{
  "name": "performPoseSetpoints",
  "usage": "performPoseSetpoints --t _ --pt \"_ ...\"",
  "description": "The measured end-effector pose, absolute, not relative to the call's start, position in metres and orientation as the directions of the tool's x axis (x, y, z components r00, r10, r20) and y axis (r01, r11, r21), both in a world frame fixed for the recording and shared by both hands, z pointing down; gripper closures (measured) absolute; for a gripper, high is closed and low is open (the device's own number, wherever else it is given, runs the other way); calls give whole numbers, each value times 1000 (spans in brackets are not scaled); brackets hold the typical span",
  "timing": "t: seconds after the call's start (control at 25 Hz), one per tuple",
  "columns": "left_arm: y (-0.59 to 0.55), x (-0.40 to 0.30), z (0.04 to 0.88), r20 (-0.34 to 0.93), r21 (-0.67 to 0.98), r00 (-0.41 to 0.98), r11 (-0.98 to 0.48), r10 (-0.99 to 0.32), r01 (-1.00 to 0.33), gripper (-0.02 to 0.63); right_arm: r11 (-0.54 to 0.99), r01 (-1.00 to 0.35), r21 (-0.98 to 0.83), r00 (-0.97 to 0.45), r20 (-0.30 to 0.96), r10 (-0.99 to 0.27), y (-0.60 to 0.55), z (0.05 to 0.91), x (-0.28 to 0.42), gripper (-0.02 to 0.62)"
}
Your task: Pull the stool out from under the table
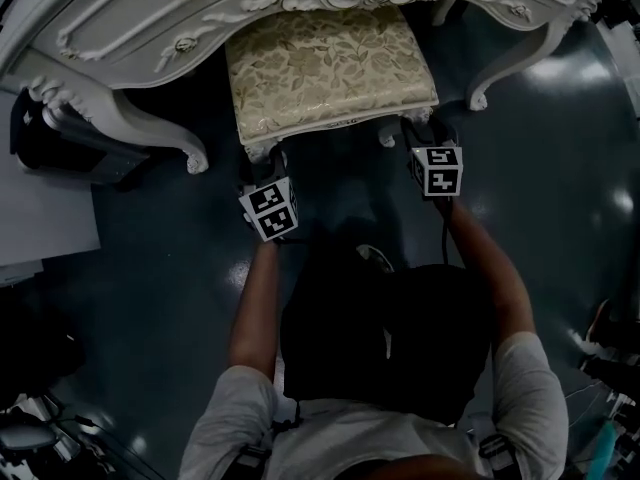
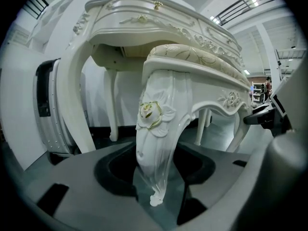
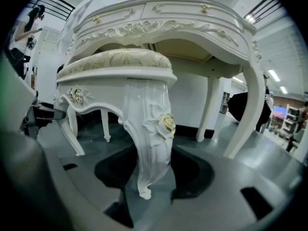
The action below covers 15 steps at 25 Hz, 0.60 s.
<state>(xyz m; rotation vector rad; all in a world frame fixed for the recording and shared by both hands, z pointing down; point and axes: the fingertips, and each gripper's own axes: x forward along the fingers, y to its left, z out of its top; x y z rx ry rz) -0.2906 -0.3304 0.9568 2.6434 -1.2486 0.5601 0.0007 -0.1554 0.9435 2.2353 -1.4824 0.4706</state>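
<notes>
Overhead, table [image 1: 120, 18] overhangs stool [image 1: 325, 73] rear; dark object [image 1: 60, 140] left.

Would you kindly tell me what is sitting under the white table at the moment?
The stool, its back part tucked beneath the table; its front legs stand clear. In the head view the tabletop covers the stool's rear legs.

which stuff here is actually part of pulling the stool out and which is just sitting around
Part of the job:
- white carved stool with gold floral cushion
- white ornate table above it
- left gripper, shut on one carved front leg
- right gripper, shut on the other front leg

Just sitting around:
- black and silver rounded unit beside the table
- pale flat panel at the left edge
</notes>
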Motion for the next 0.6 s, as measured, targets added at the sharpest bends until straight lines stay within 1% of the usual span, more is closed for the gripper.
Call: performPoseSetpoints --t 0.12,0.28,0.44,0.6 --pt "-328 -292 955 407 -12 581 -640 -705 -768 368 -358 -922 146 381 500 -777 -153 944 -1 359" --pt "-334 -289 954 407 -14 573 -632 -712 -775 368 -361 -919 157 391 478 -787 -160 938 3 359" --pt "-333 -292 952 377 -33 561 -616 -737 -787 368 -350 -927 134 371 456 -809 -162 939 1 354" --pt "-334 -291 954 389 -36 546 -604 -742 -796 367 -364 -928 74 351 499 -793 -167 947 6 350"
